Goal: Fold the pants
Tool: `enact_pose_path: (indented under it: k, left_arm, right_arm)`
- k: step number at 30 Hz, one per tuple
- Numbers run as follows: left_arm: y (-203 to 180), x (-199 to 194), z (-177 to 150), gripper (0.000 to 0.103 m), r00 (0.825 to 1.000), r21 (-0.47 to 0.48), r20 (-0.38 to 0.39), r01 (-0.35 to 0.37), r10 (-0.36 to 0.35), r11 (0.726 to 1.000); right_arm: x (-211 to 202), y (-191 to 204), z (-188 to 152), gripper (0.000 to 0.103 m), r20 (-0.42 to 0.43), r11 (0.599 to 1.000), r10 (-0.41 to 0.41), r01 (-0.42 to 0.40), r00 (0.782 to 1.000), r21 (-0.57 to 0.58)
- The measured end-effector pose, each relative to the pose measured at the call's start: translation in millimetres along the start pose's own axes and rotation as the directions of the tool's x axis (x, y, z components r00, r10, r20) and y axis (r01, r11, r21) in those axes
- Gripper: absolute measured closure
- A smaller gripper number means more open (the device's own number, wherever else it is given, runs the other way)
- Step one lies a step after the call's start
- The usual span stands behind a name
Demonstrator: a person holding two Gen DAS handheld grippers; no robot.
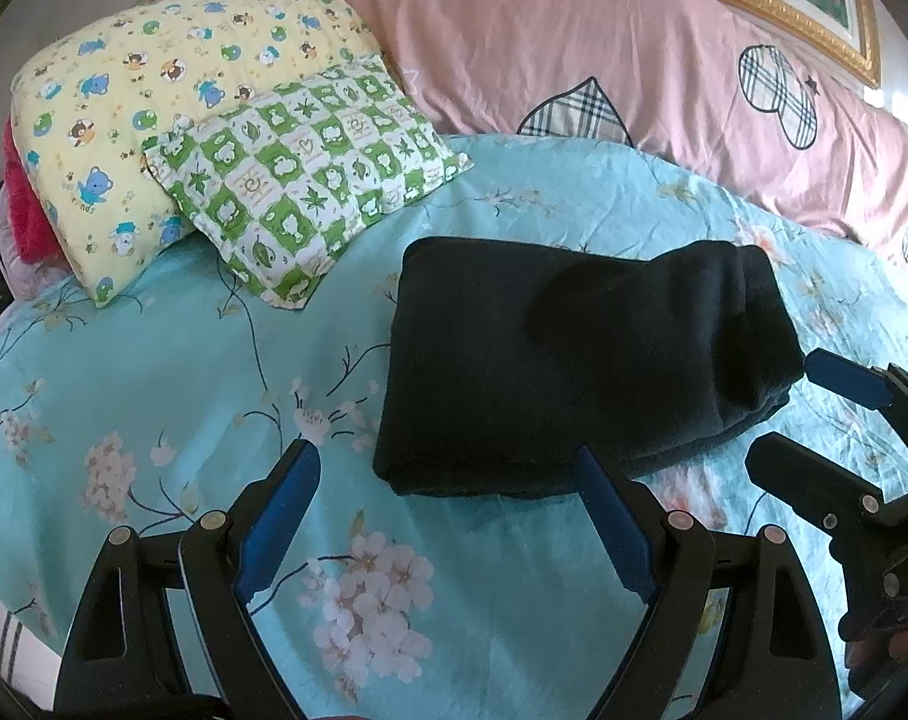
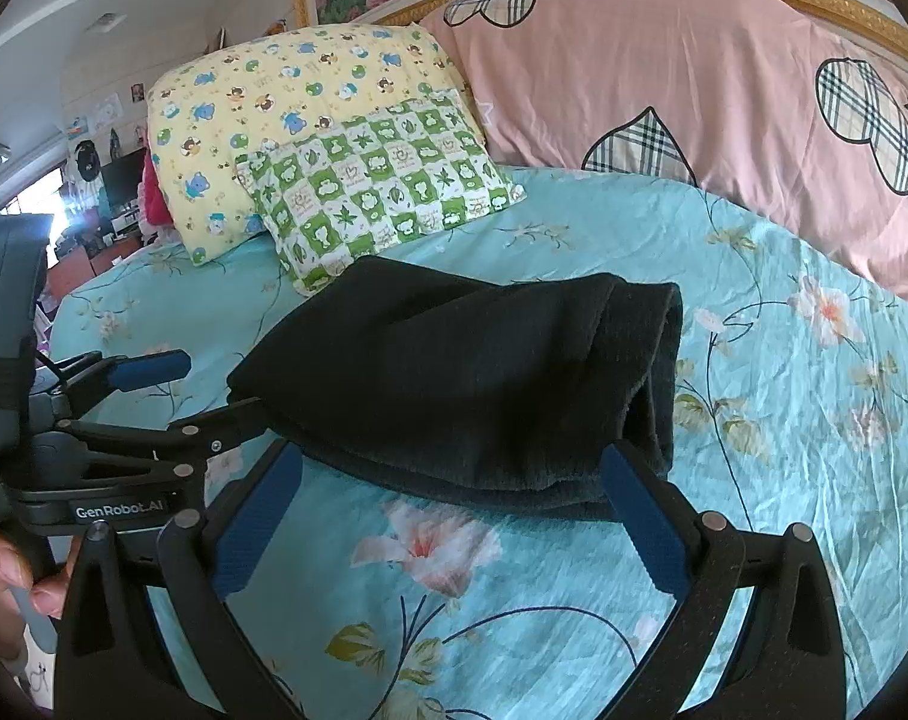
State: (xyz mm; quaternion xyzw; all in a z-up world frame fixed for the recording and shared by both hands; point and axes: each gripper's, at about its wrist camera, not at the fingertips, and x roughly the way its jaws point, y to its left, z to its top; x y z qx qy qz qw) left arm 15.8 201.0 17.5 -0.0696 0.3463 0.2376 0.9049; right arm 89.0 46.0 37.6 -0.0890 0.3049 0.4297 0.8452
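The black pants [image 1: 562,360] lie folded into a thick rectangle on the turquoise floral bedsheet [image 1: 154,360]; they also show in the right wrist view [image 2: 466,384]. My left gripper [image 1: 448,468] is open and empty, just in front of the bundle's near left corner. My right gripper [image 2: 454,462] is open and empty, its jaws at the bundle's near edge. In the left wrist view the right gripper [image 1: 814,414] sits at the bundle's right end. In the right wrist view the left gripper [image 2: 214,384] sits at the bundle's left.
A green checked pillow [image 1: 310,180] leans on a yellow cartoon pillow [image 1: 154,102] at the back left. A pink duvet [image 1: 664,78] with plaid hearts lies along the headboard. The sheet [image 2: 784,420] extends right of the pants.
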Motion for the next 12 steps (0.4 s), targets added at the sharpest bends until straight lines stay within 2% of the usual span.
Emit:
enact_pose_path:
  k: [12]
  left_arm:
    - [-9.6, -4.9, 5.0, 0.016, 1.0, 0.027, 0.015, -0.018, 0.018, 0.999]
  right_arm:
    - [-5.8, -5.5, 4.0, 0.003, 0.016, 1.0, -0.003, 0.003, 1.0, 0.019]
